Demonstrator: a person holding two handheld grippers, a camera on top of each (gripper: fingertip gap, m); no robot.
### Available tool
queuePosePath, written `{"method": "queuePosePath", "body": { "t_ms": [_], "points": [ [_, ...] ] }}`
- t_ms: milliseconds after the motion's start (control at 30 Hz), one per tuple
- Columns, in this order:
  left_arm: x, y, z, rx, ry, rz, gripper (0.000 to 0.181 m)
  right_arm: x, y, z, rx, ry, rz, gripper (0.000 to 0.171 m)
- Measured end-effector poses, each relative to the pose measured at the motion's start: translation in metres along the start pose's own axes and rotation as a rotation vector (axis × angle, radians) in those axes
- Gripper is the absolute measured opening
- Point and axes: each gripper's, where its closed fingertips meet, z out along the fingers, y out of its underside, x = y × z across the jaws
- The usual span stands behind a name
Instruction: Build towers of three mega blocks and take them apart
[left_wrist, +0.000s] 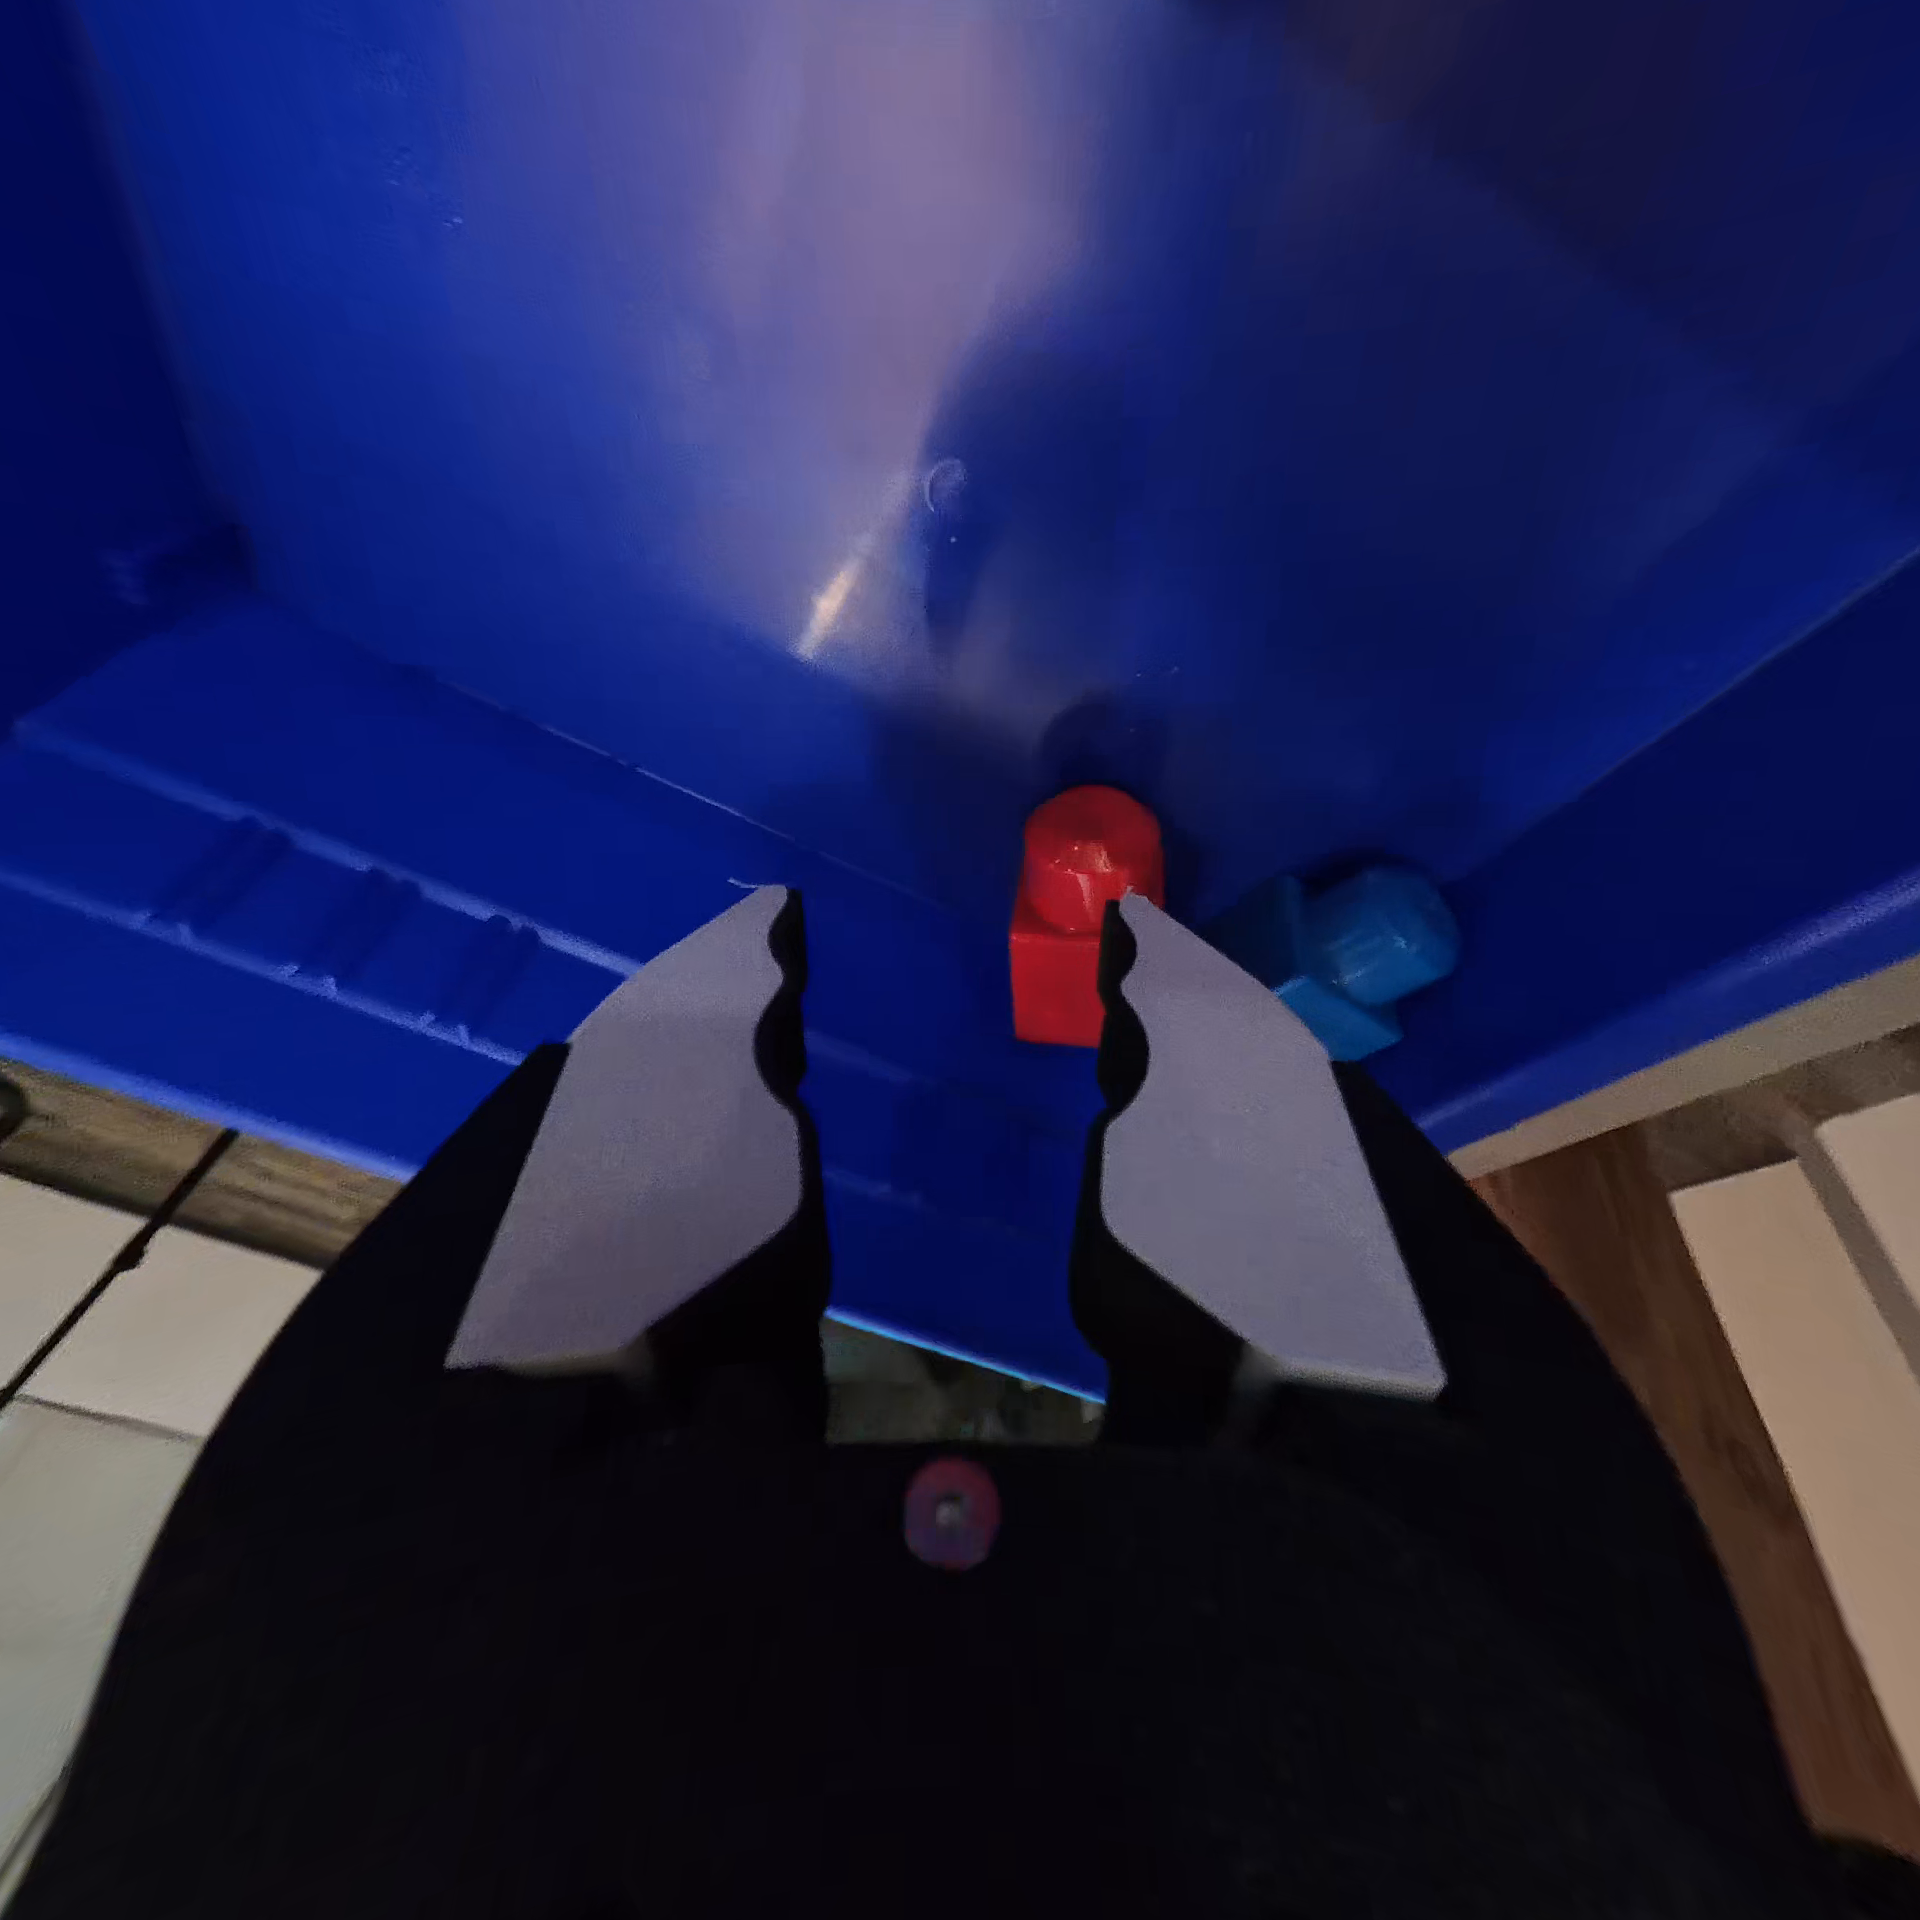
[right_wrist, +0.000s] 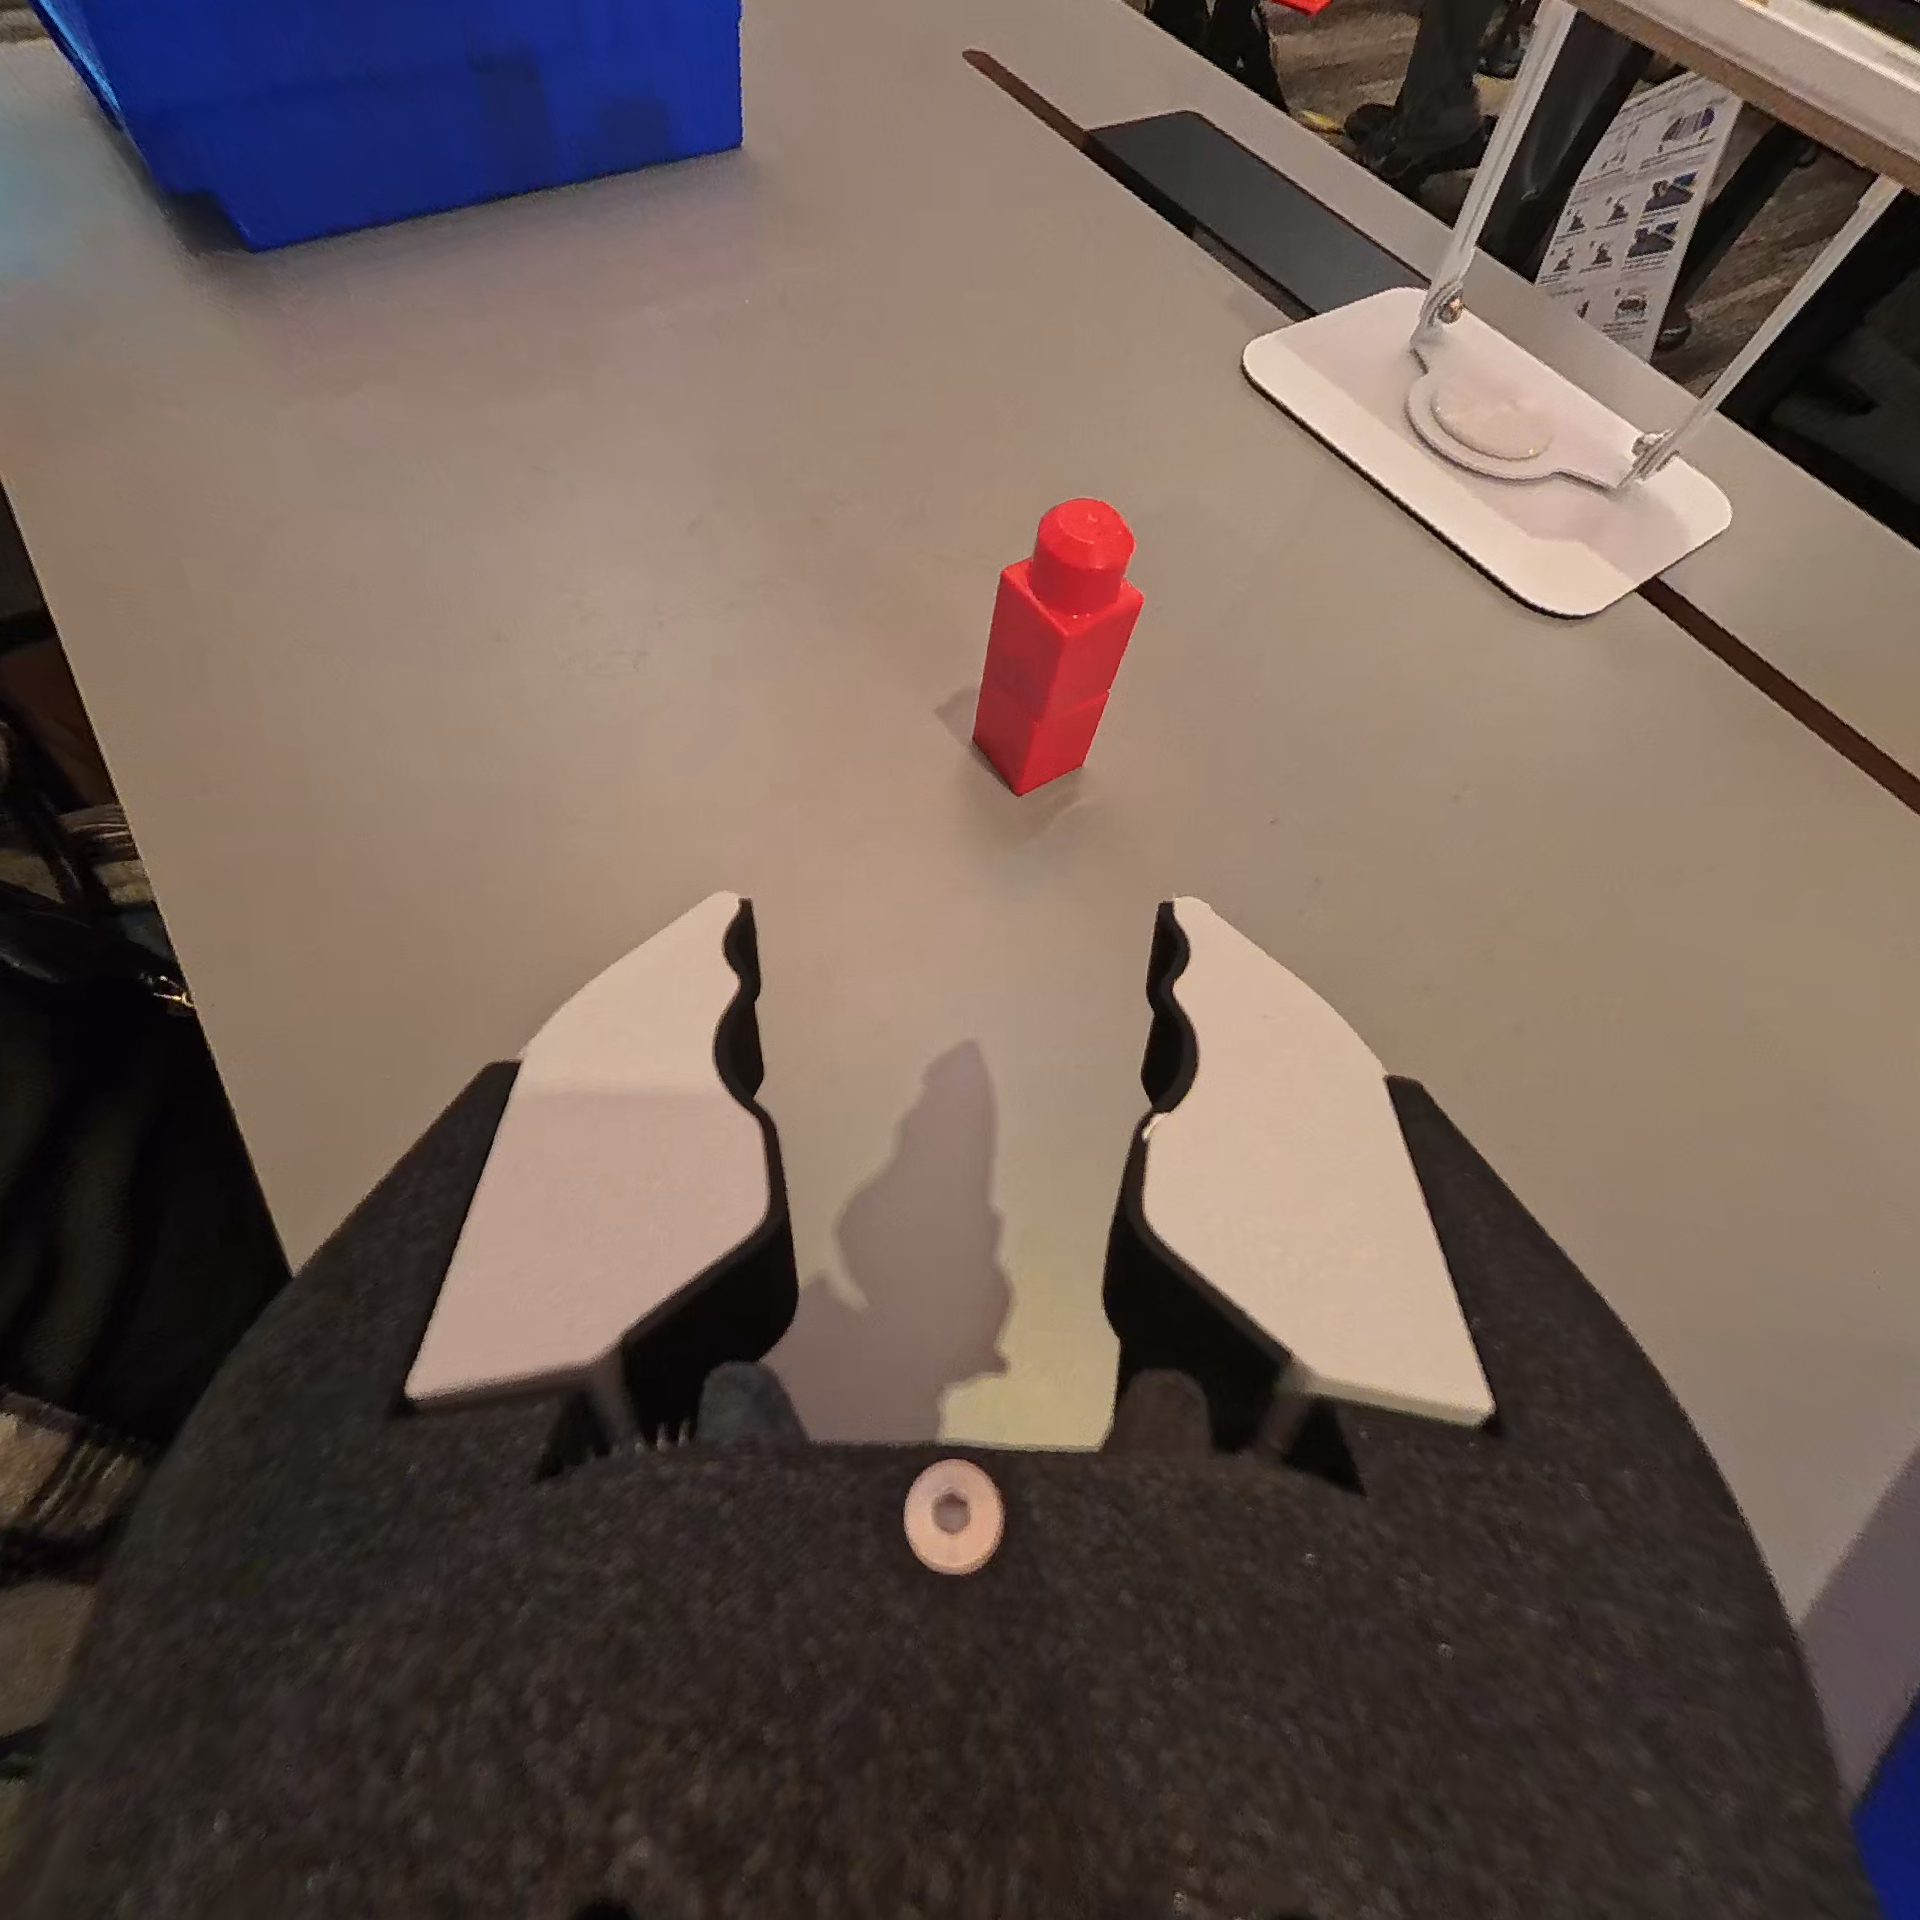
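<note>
In the left wrist view, my left gripper (left_wrist: 951, 899) is open and empty, reaching into a blue bin (left_wrist: 623, 416). A single red block (left_wrist: 1075, 914) lies on the bin floor just beyond my right fingertip, and a light blue block (left_wrist: 1351, 961) lies on its side to its right, in the corner. In the right wrist view, my right gripper (right_wrist: 956, 909) is open and empty above the grey table (right_wrist: 520, 623). A tower of two red blocks (right_wrist: 1055, 655) stands upright on the table a short way beyond the fingertips.
The blue bin (right_wrist: 416, 114) stands at the table's far left in the right wrist view. A white stand base (right_wrist: 1486, 457) with a clear frame sits at the right, and a black flat object (right_wrist: 1247, 208) lies behind it. The table edge runs down the left. My right fingertips sit around 65 cm from my left ones. Between my left fingertips and the light blue block (left_wrist: 1351, 961) there is roughly 5 cm.
</note>
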Motion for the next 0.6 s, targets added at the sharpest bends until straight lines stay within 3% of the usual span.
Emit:
{"method": "queuePosePath", "body": {
  "t_ms": [233, 467, 600],
  "points": [
    [0.028, -0.002, -0.009, 0.023, 0.188, -0.147, 0.049, -0.003, 0.001, 0.0, 0.019, -0.019, 0.01, 0.071],
    [0.031, 0.005, 0.011, -0.106, 0.188, -0.191, 0.05, -0.004, 0.004, -0.002, 0.02, -0.016, 0.01, 0.072],
    [0.035, 0.006, 0.028, -0.12, 0.24, -0.261, 0.036, 0.001, 0.005, -0.01, 0.037, 0.011, 0.025, 0.073]
  ]
}}
